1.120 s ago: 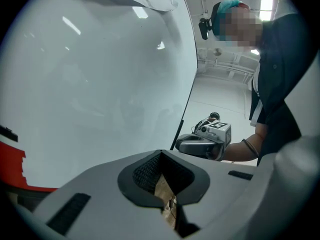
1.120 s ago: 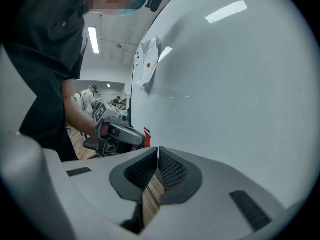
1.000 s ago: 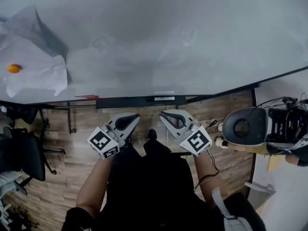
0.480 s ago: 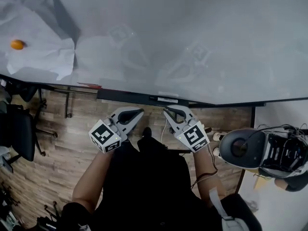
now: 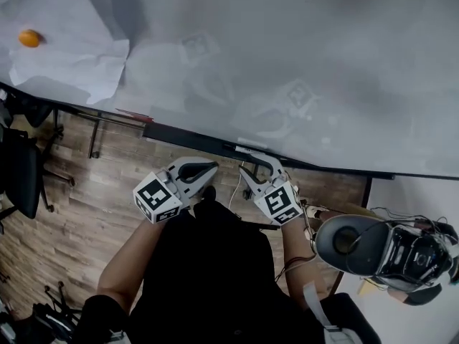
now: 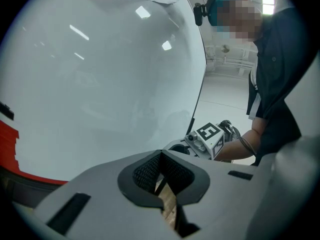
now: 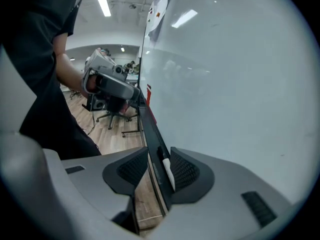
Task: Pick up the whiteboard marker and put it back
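In the right gripper view we see only the upper part of the marker (image 7: pixel 166 167); its lower end slips behind a jaw of the right gripper (image 7: pixel 159 170). From the head view, the small orange thing (image 5: pixel 29 38) on the paper (image 5: pixel 72 59) is too small for us to name, and the chair (image 5: pixel 21 181) is cut off by the left edge.

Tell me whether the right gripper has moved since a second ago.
Yes. The right gripper advanced to the marker tray; its fingers, just opened, now straddle the whiteboard marker.
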Demonstrator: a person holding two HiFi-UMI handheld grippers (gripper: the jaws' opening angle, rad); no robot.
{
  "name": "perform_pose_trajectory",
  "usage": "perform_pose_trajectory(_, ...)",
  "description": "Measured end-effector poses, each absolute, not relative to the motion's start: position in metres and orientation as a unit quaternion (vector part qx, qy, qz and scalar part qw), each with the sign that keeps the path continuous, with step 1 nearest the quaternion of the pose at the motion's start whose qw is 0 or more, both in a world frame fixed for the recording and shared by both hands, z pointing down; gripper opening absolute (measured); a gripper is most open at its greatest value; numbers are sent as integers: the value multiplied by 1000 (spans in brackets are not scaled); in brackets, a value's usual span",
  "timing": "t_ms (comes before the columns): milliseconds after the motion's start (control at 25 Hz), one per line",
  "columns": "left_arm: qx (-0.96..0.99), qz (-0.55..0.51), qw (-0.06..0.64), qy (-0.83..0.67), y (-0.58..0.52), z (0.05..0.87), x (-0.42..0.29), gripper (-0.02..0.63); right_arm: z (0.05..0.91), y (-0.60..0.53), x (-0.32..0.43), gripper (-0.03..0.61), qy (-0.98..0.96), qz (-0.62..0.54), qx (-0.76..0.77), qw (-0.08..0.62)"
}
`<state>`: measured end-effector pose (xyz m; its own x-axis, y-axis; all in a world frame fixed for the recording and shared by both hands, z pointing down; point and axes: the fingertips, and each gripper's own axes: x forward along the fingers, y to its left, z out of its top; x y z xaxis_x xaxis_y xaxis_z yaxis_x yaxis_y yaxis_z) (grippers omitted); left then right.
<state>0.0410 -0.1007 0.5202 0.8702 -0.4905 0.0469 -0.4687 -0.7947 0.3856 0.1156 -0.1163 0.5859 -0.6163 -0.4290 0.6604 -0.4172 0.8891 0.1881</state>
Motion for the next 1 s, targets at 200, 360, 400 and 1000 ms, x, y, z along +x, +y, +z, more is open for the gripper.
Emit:
perform_pose_trajectory(200,948,-24,203,-244,-93,518,49,11,604,-122,134,138,-851,-47,264,451)
perform_pose_trajectory(360,949,-20,205,-240,-91,517,49,11,619,-122,136,138,-828,-77,256,494)
perform_pose_trajectory(400,949,-19,205,-240,-90,517,49,11,621,-122,136,138,-826,-77,256,496)
perform_pose_trajectory(1000,950,-6,207,-233,-86,526,41,11,639,-136,125,120,-808,-87,271,516)
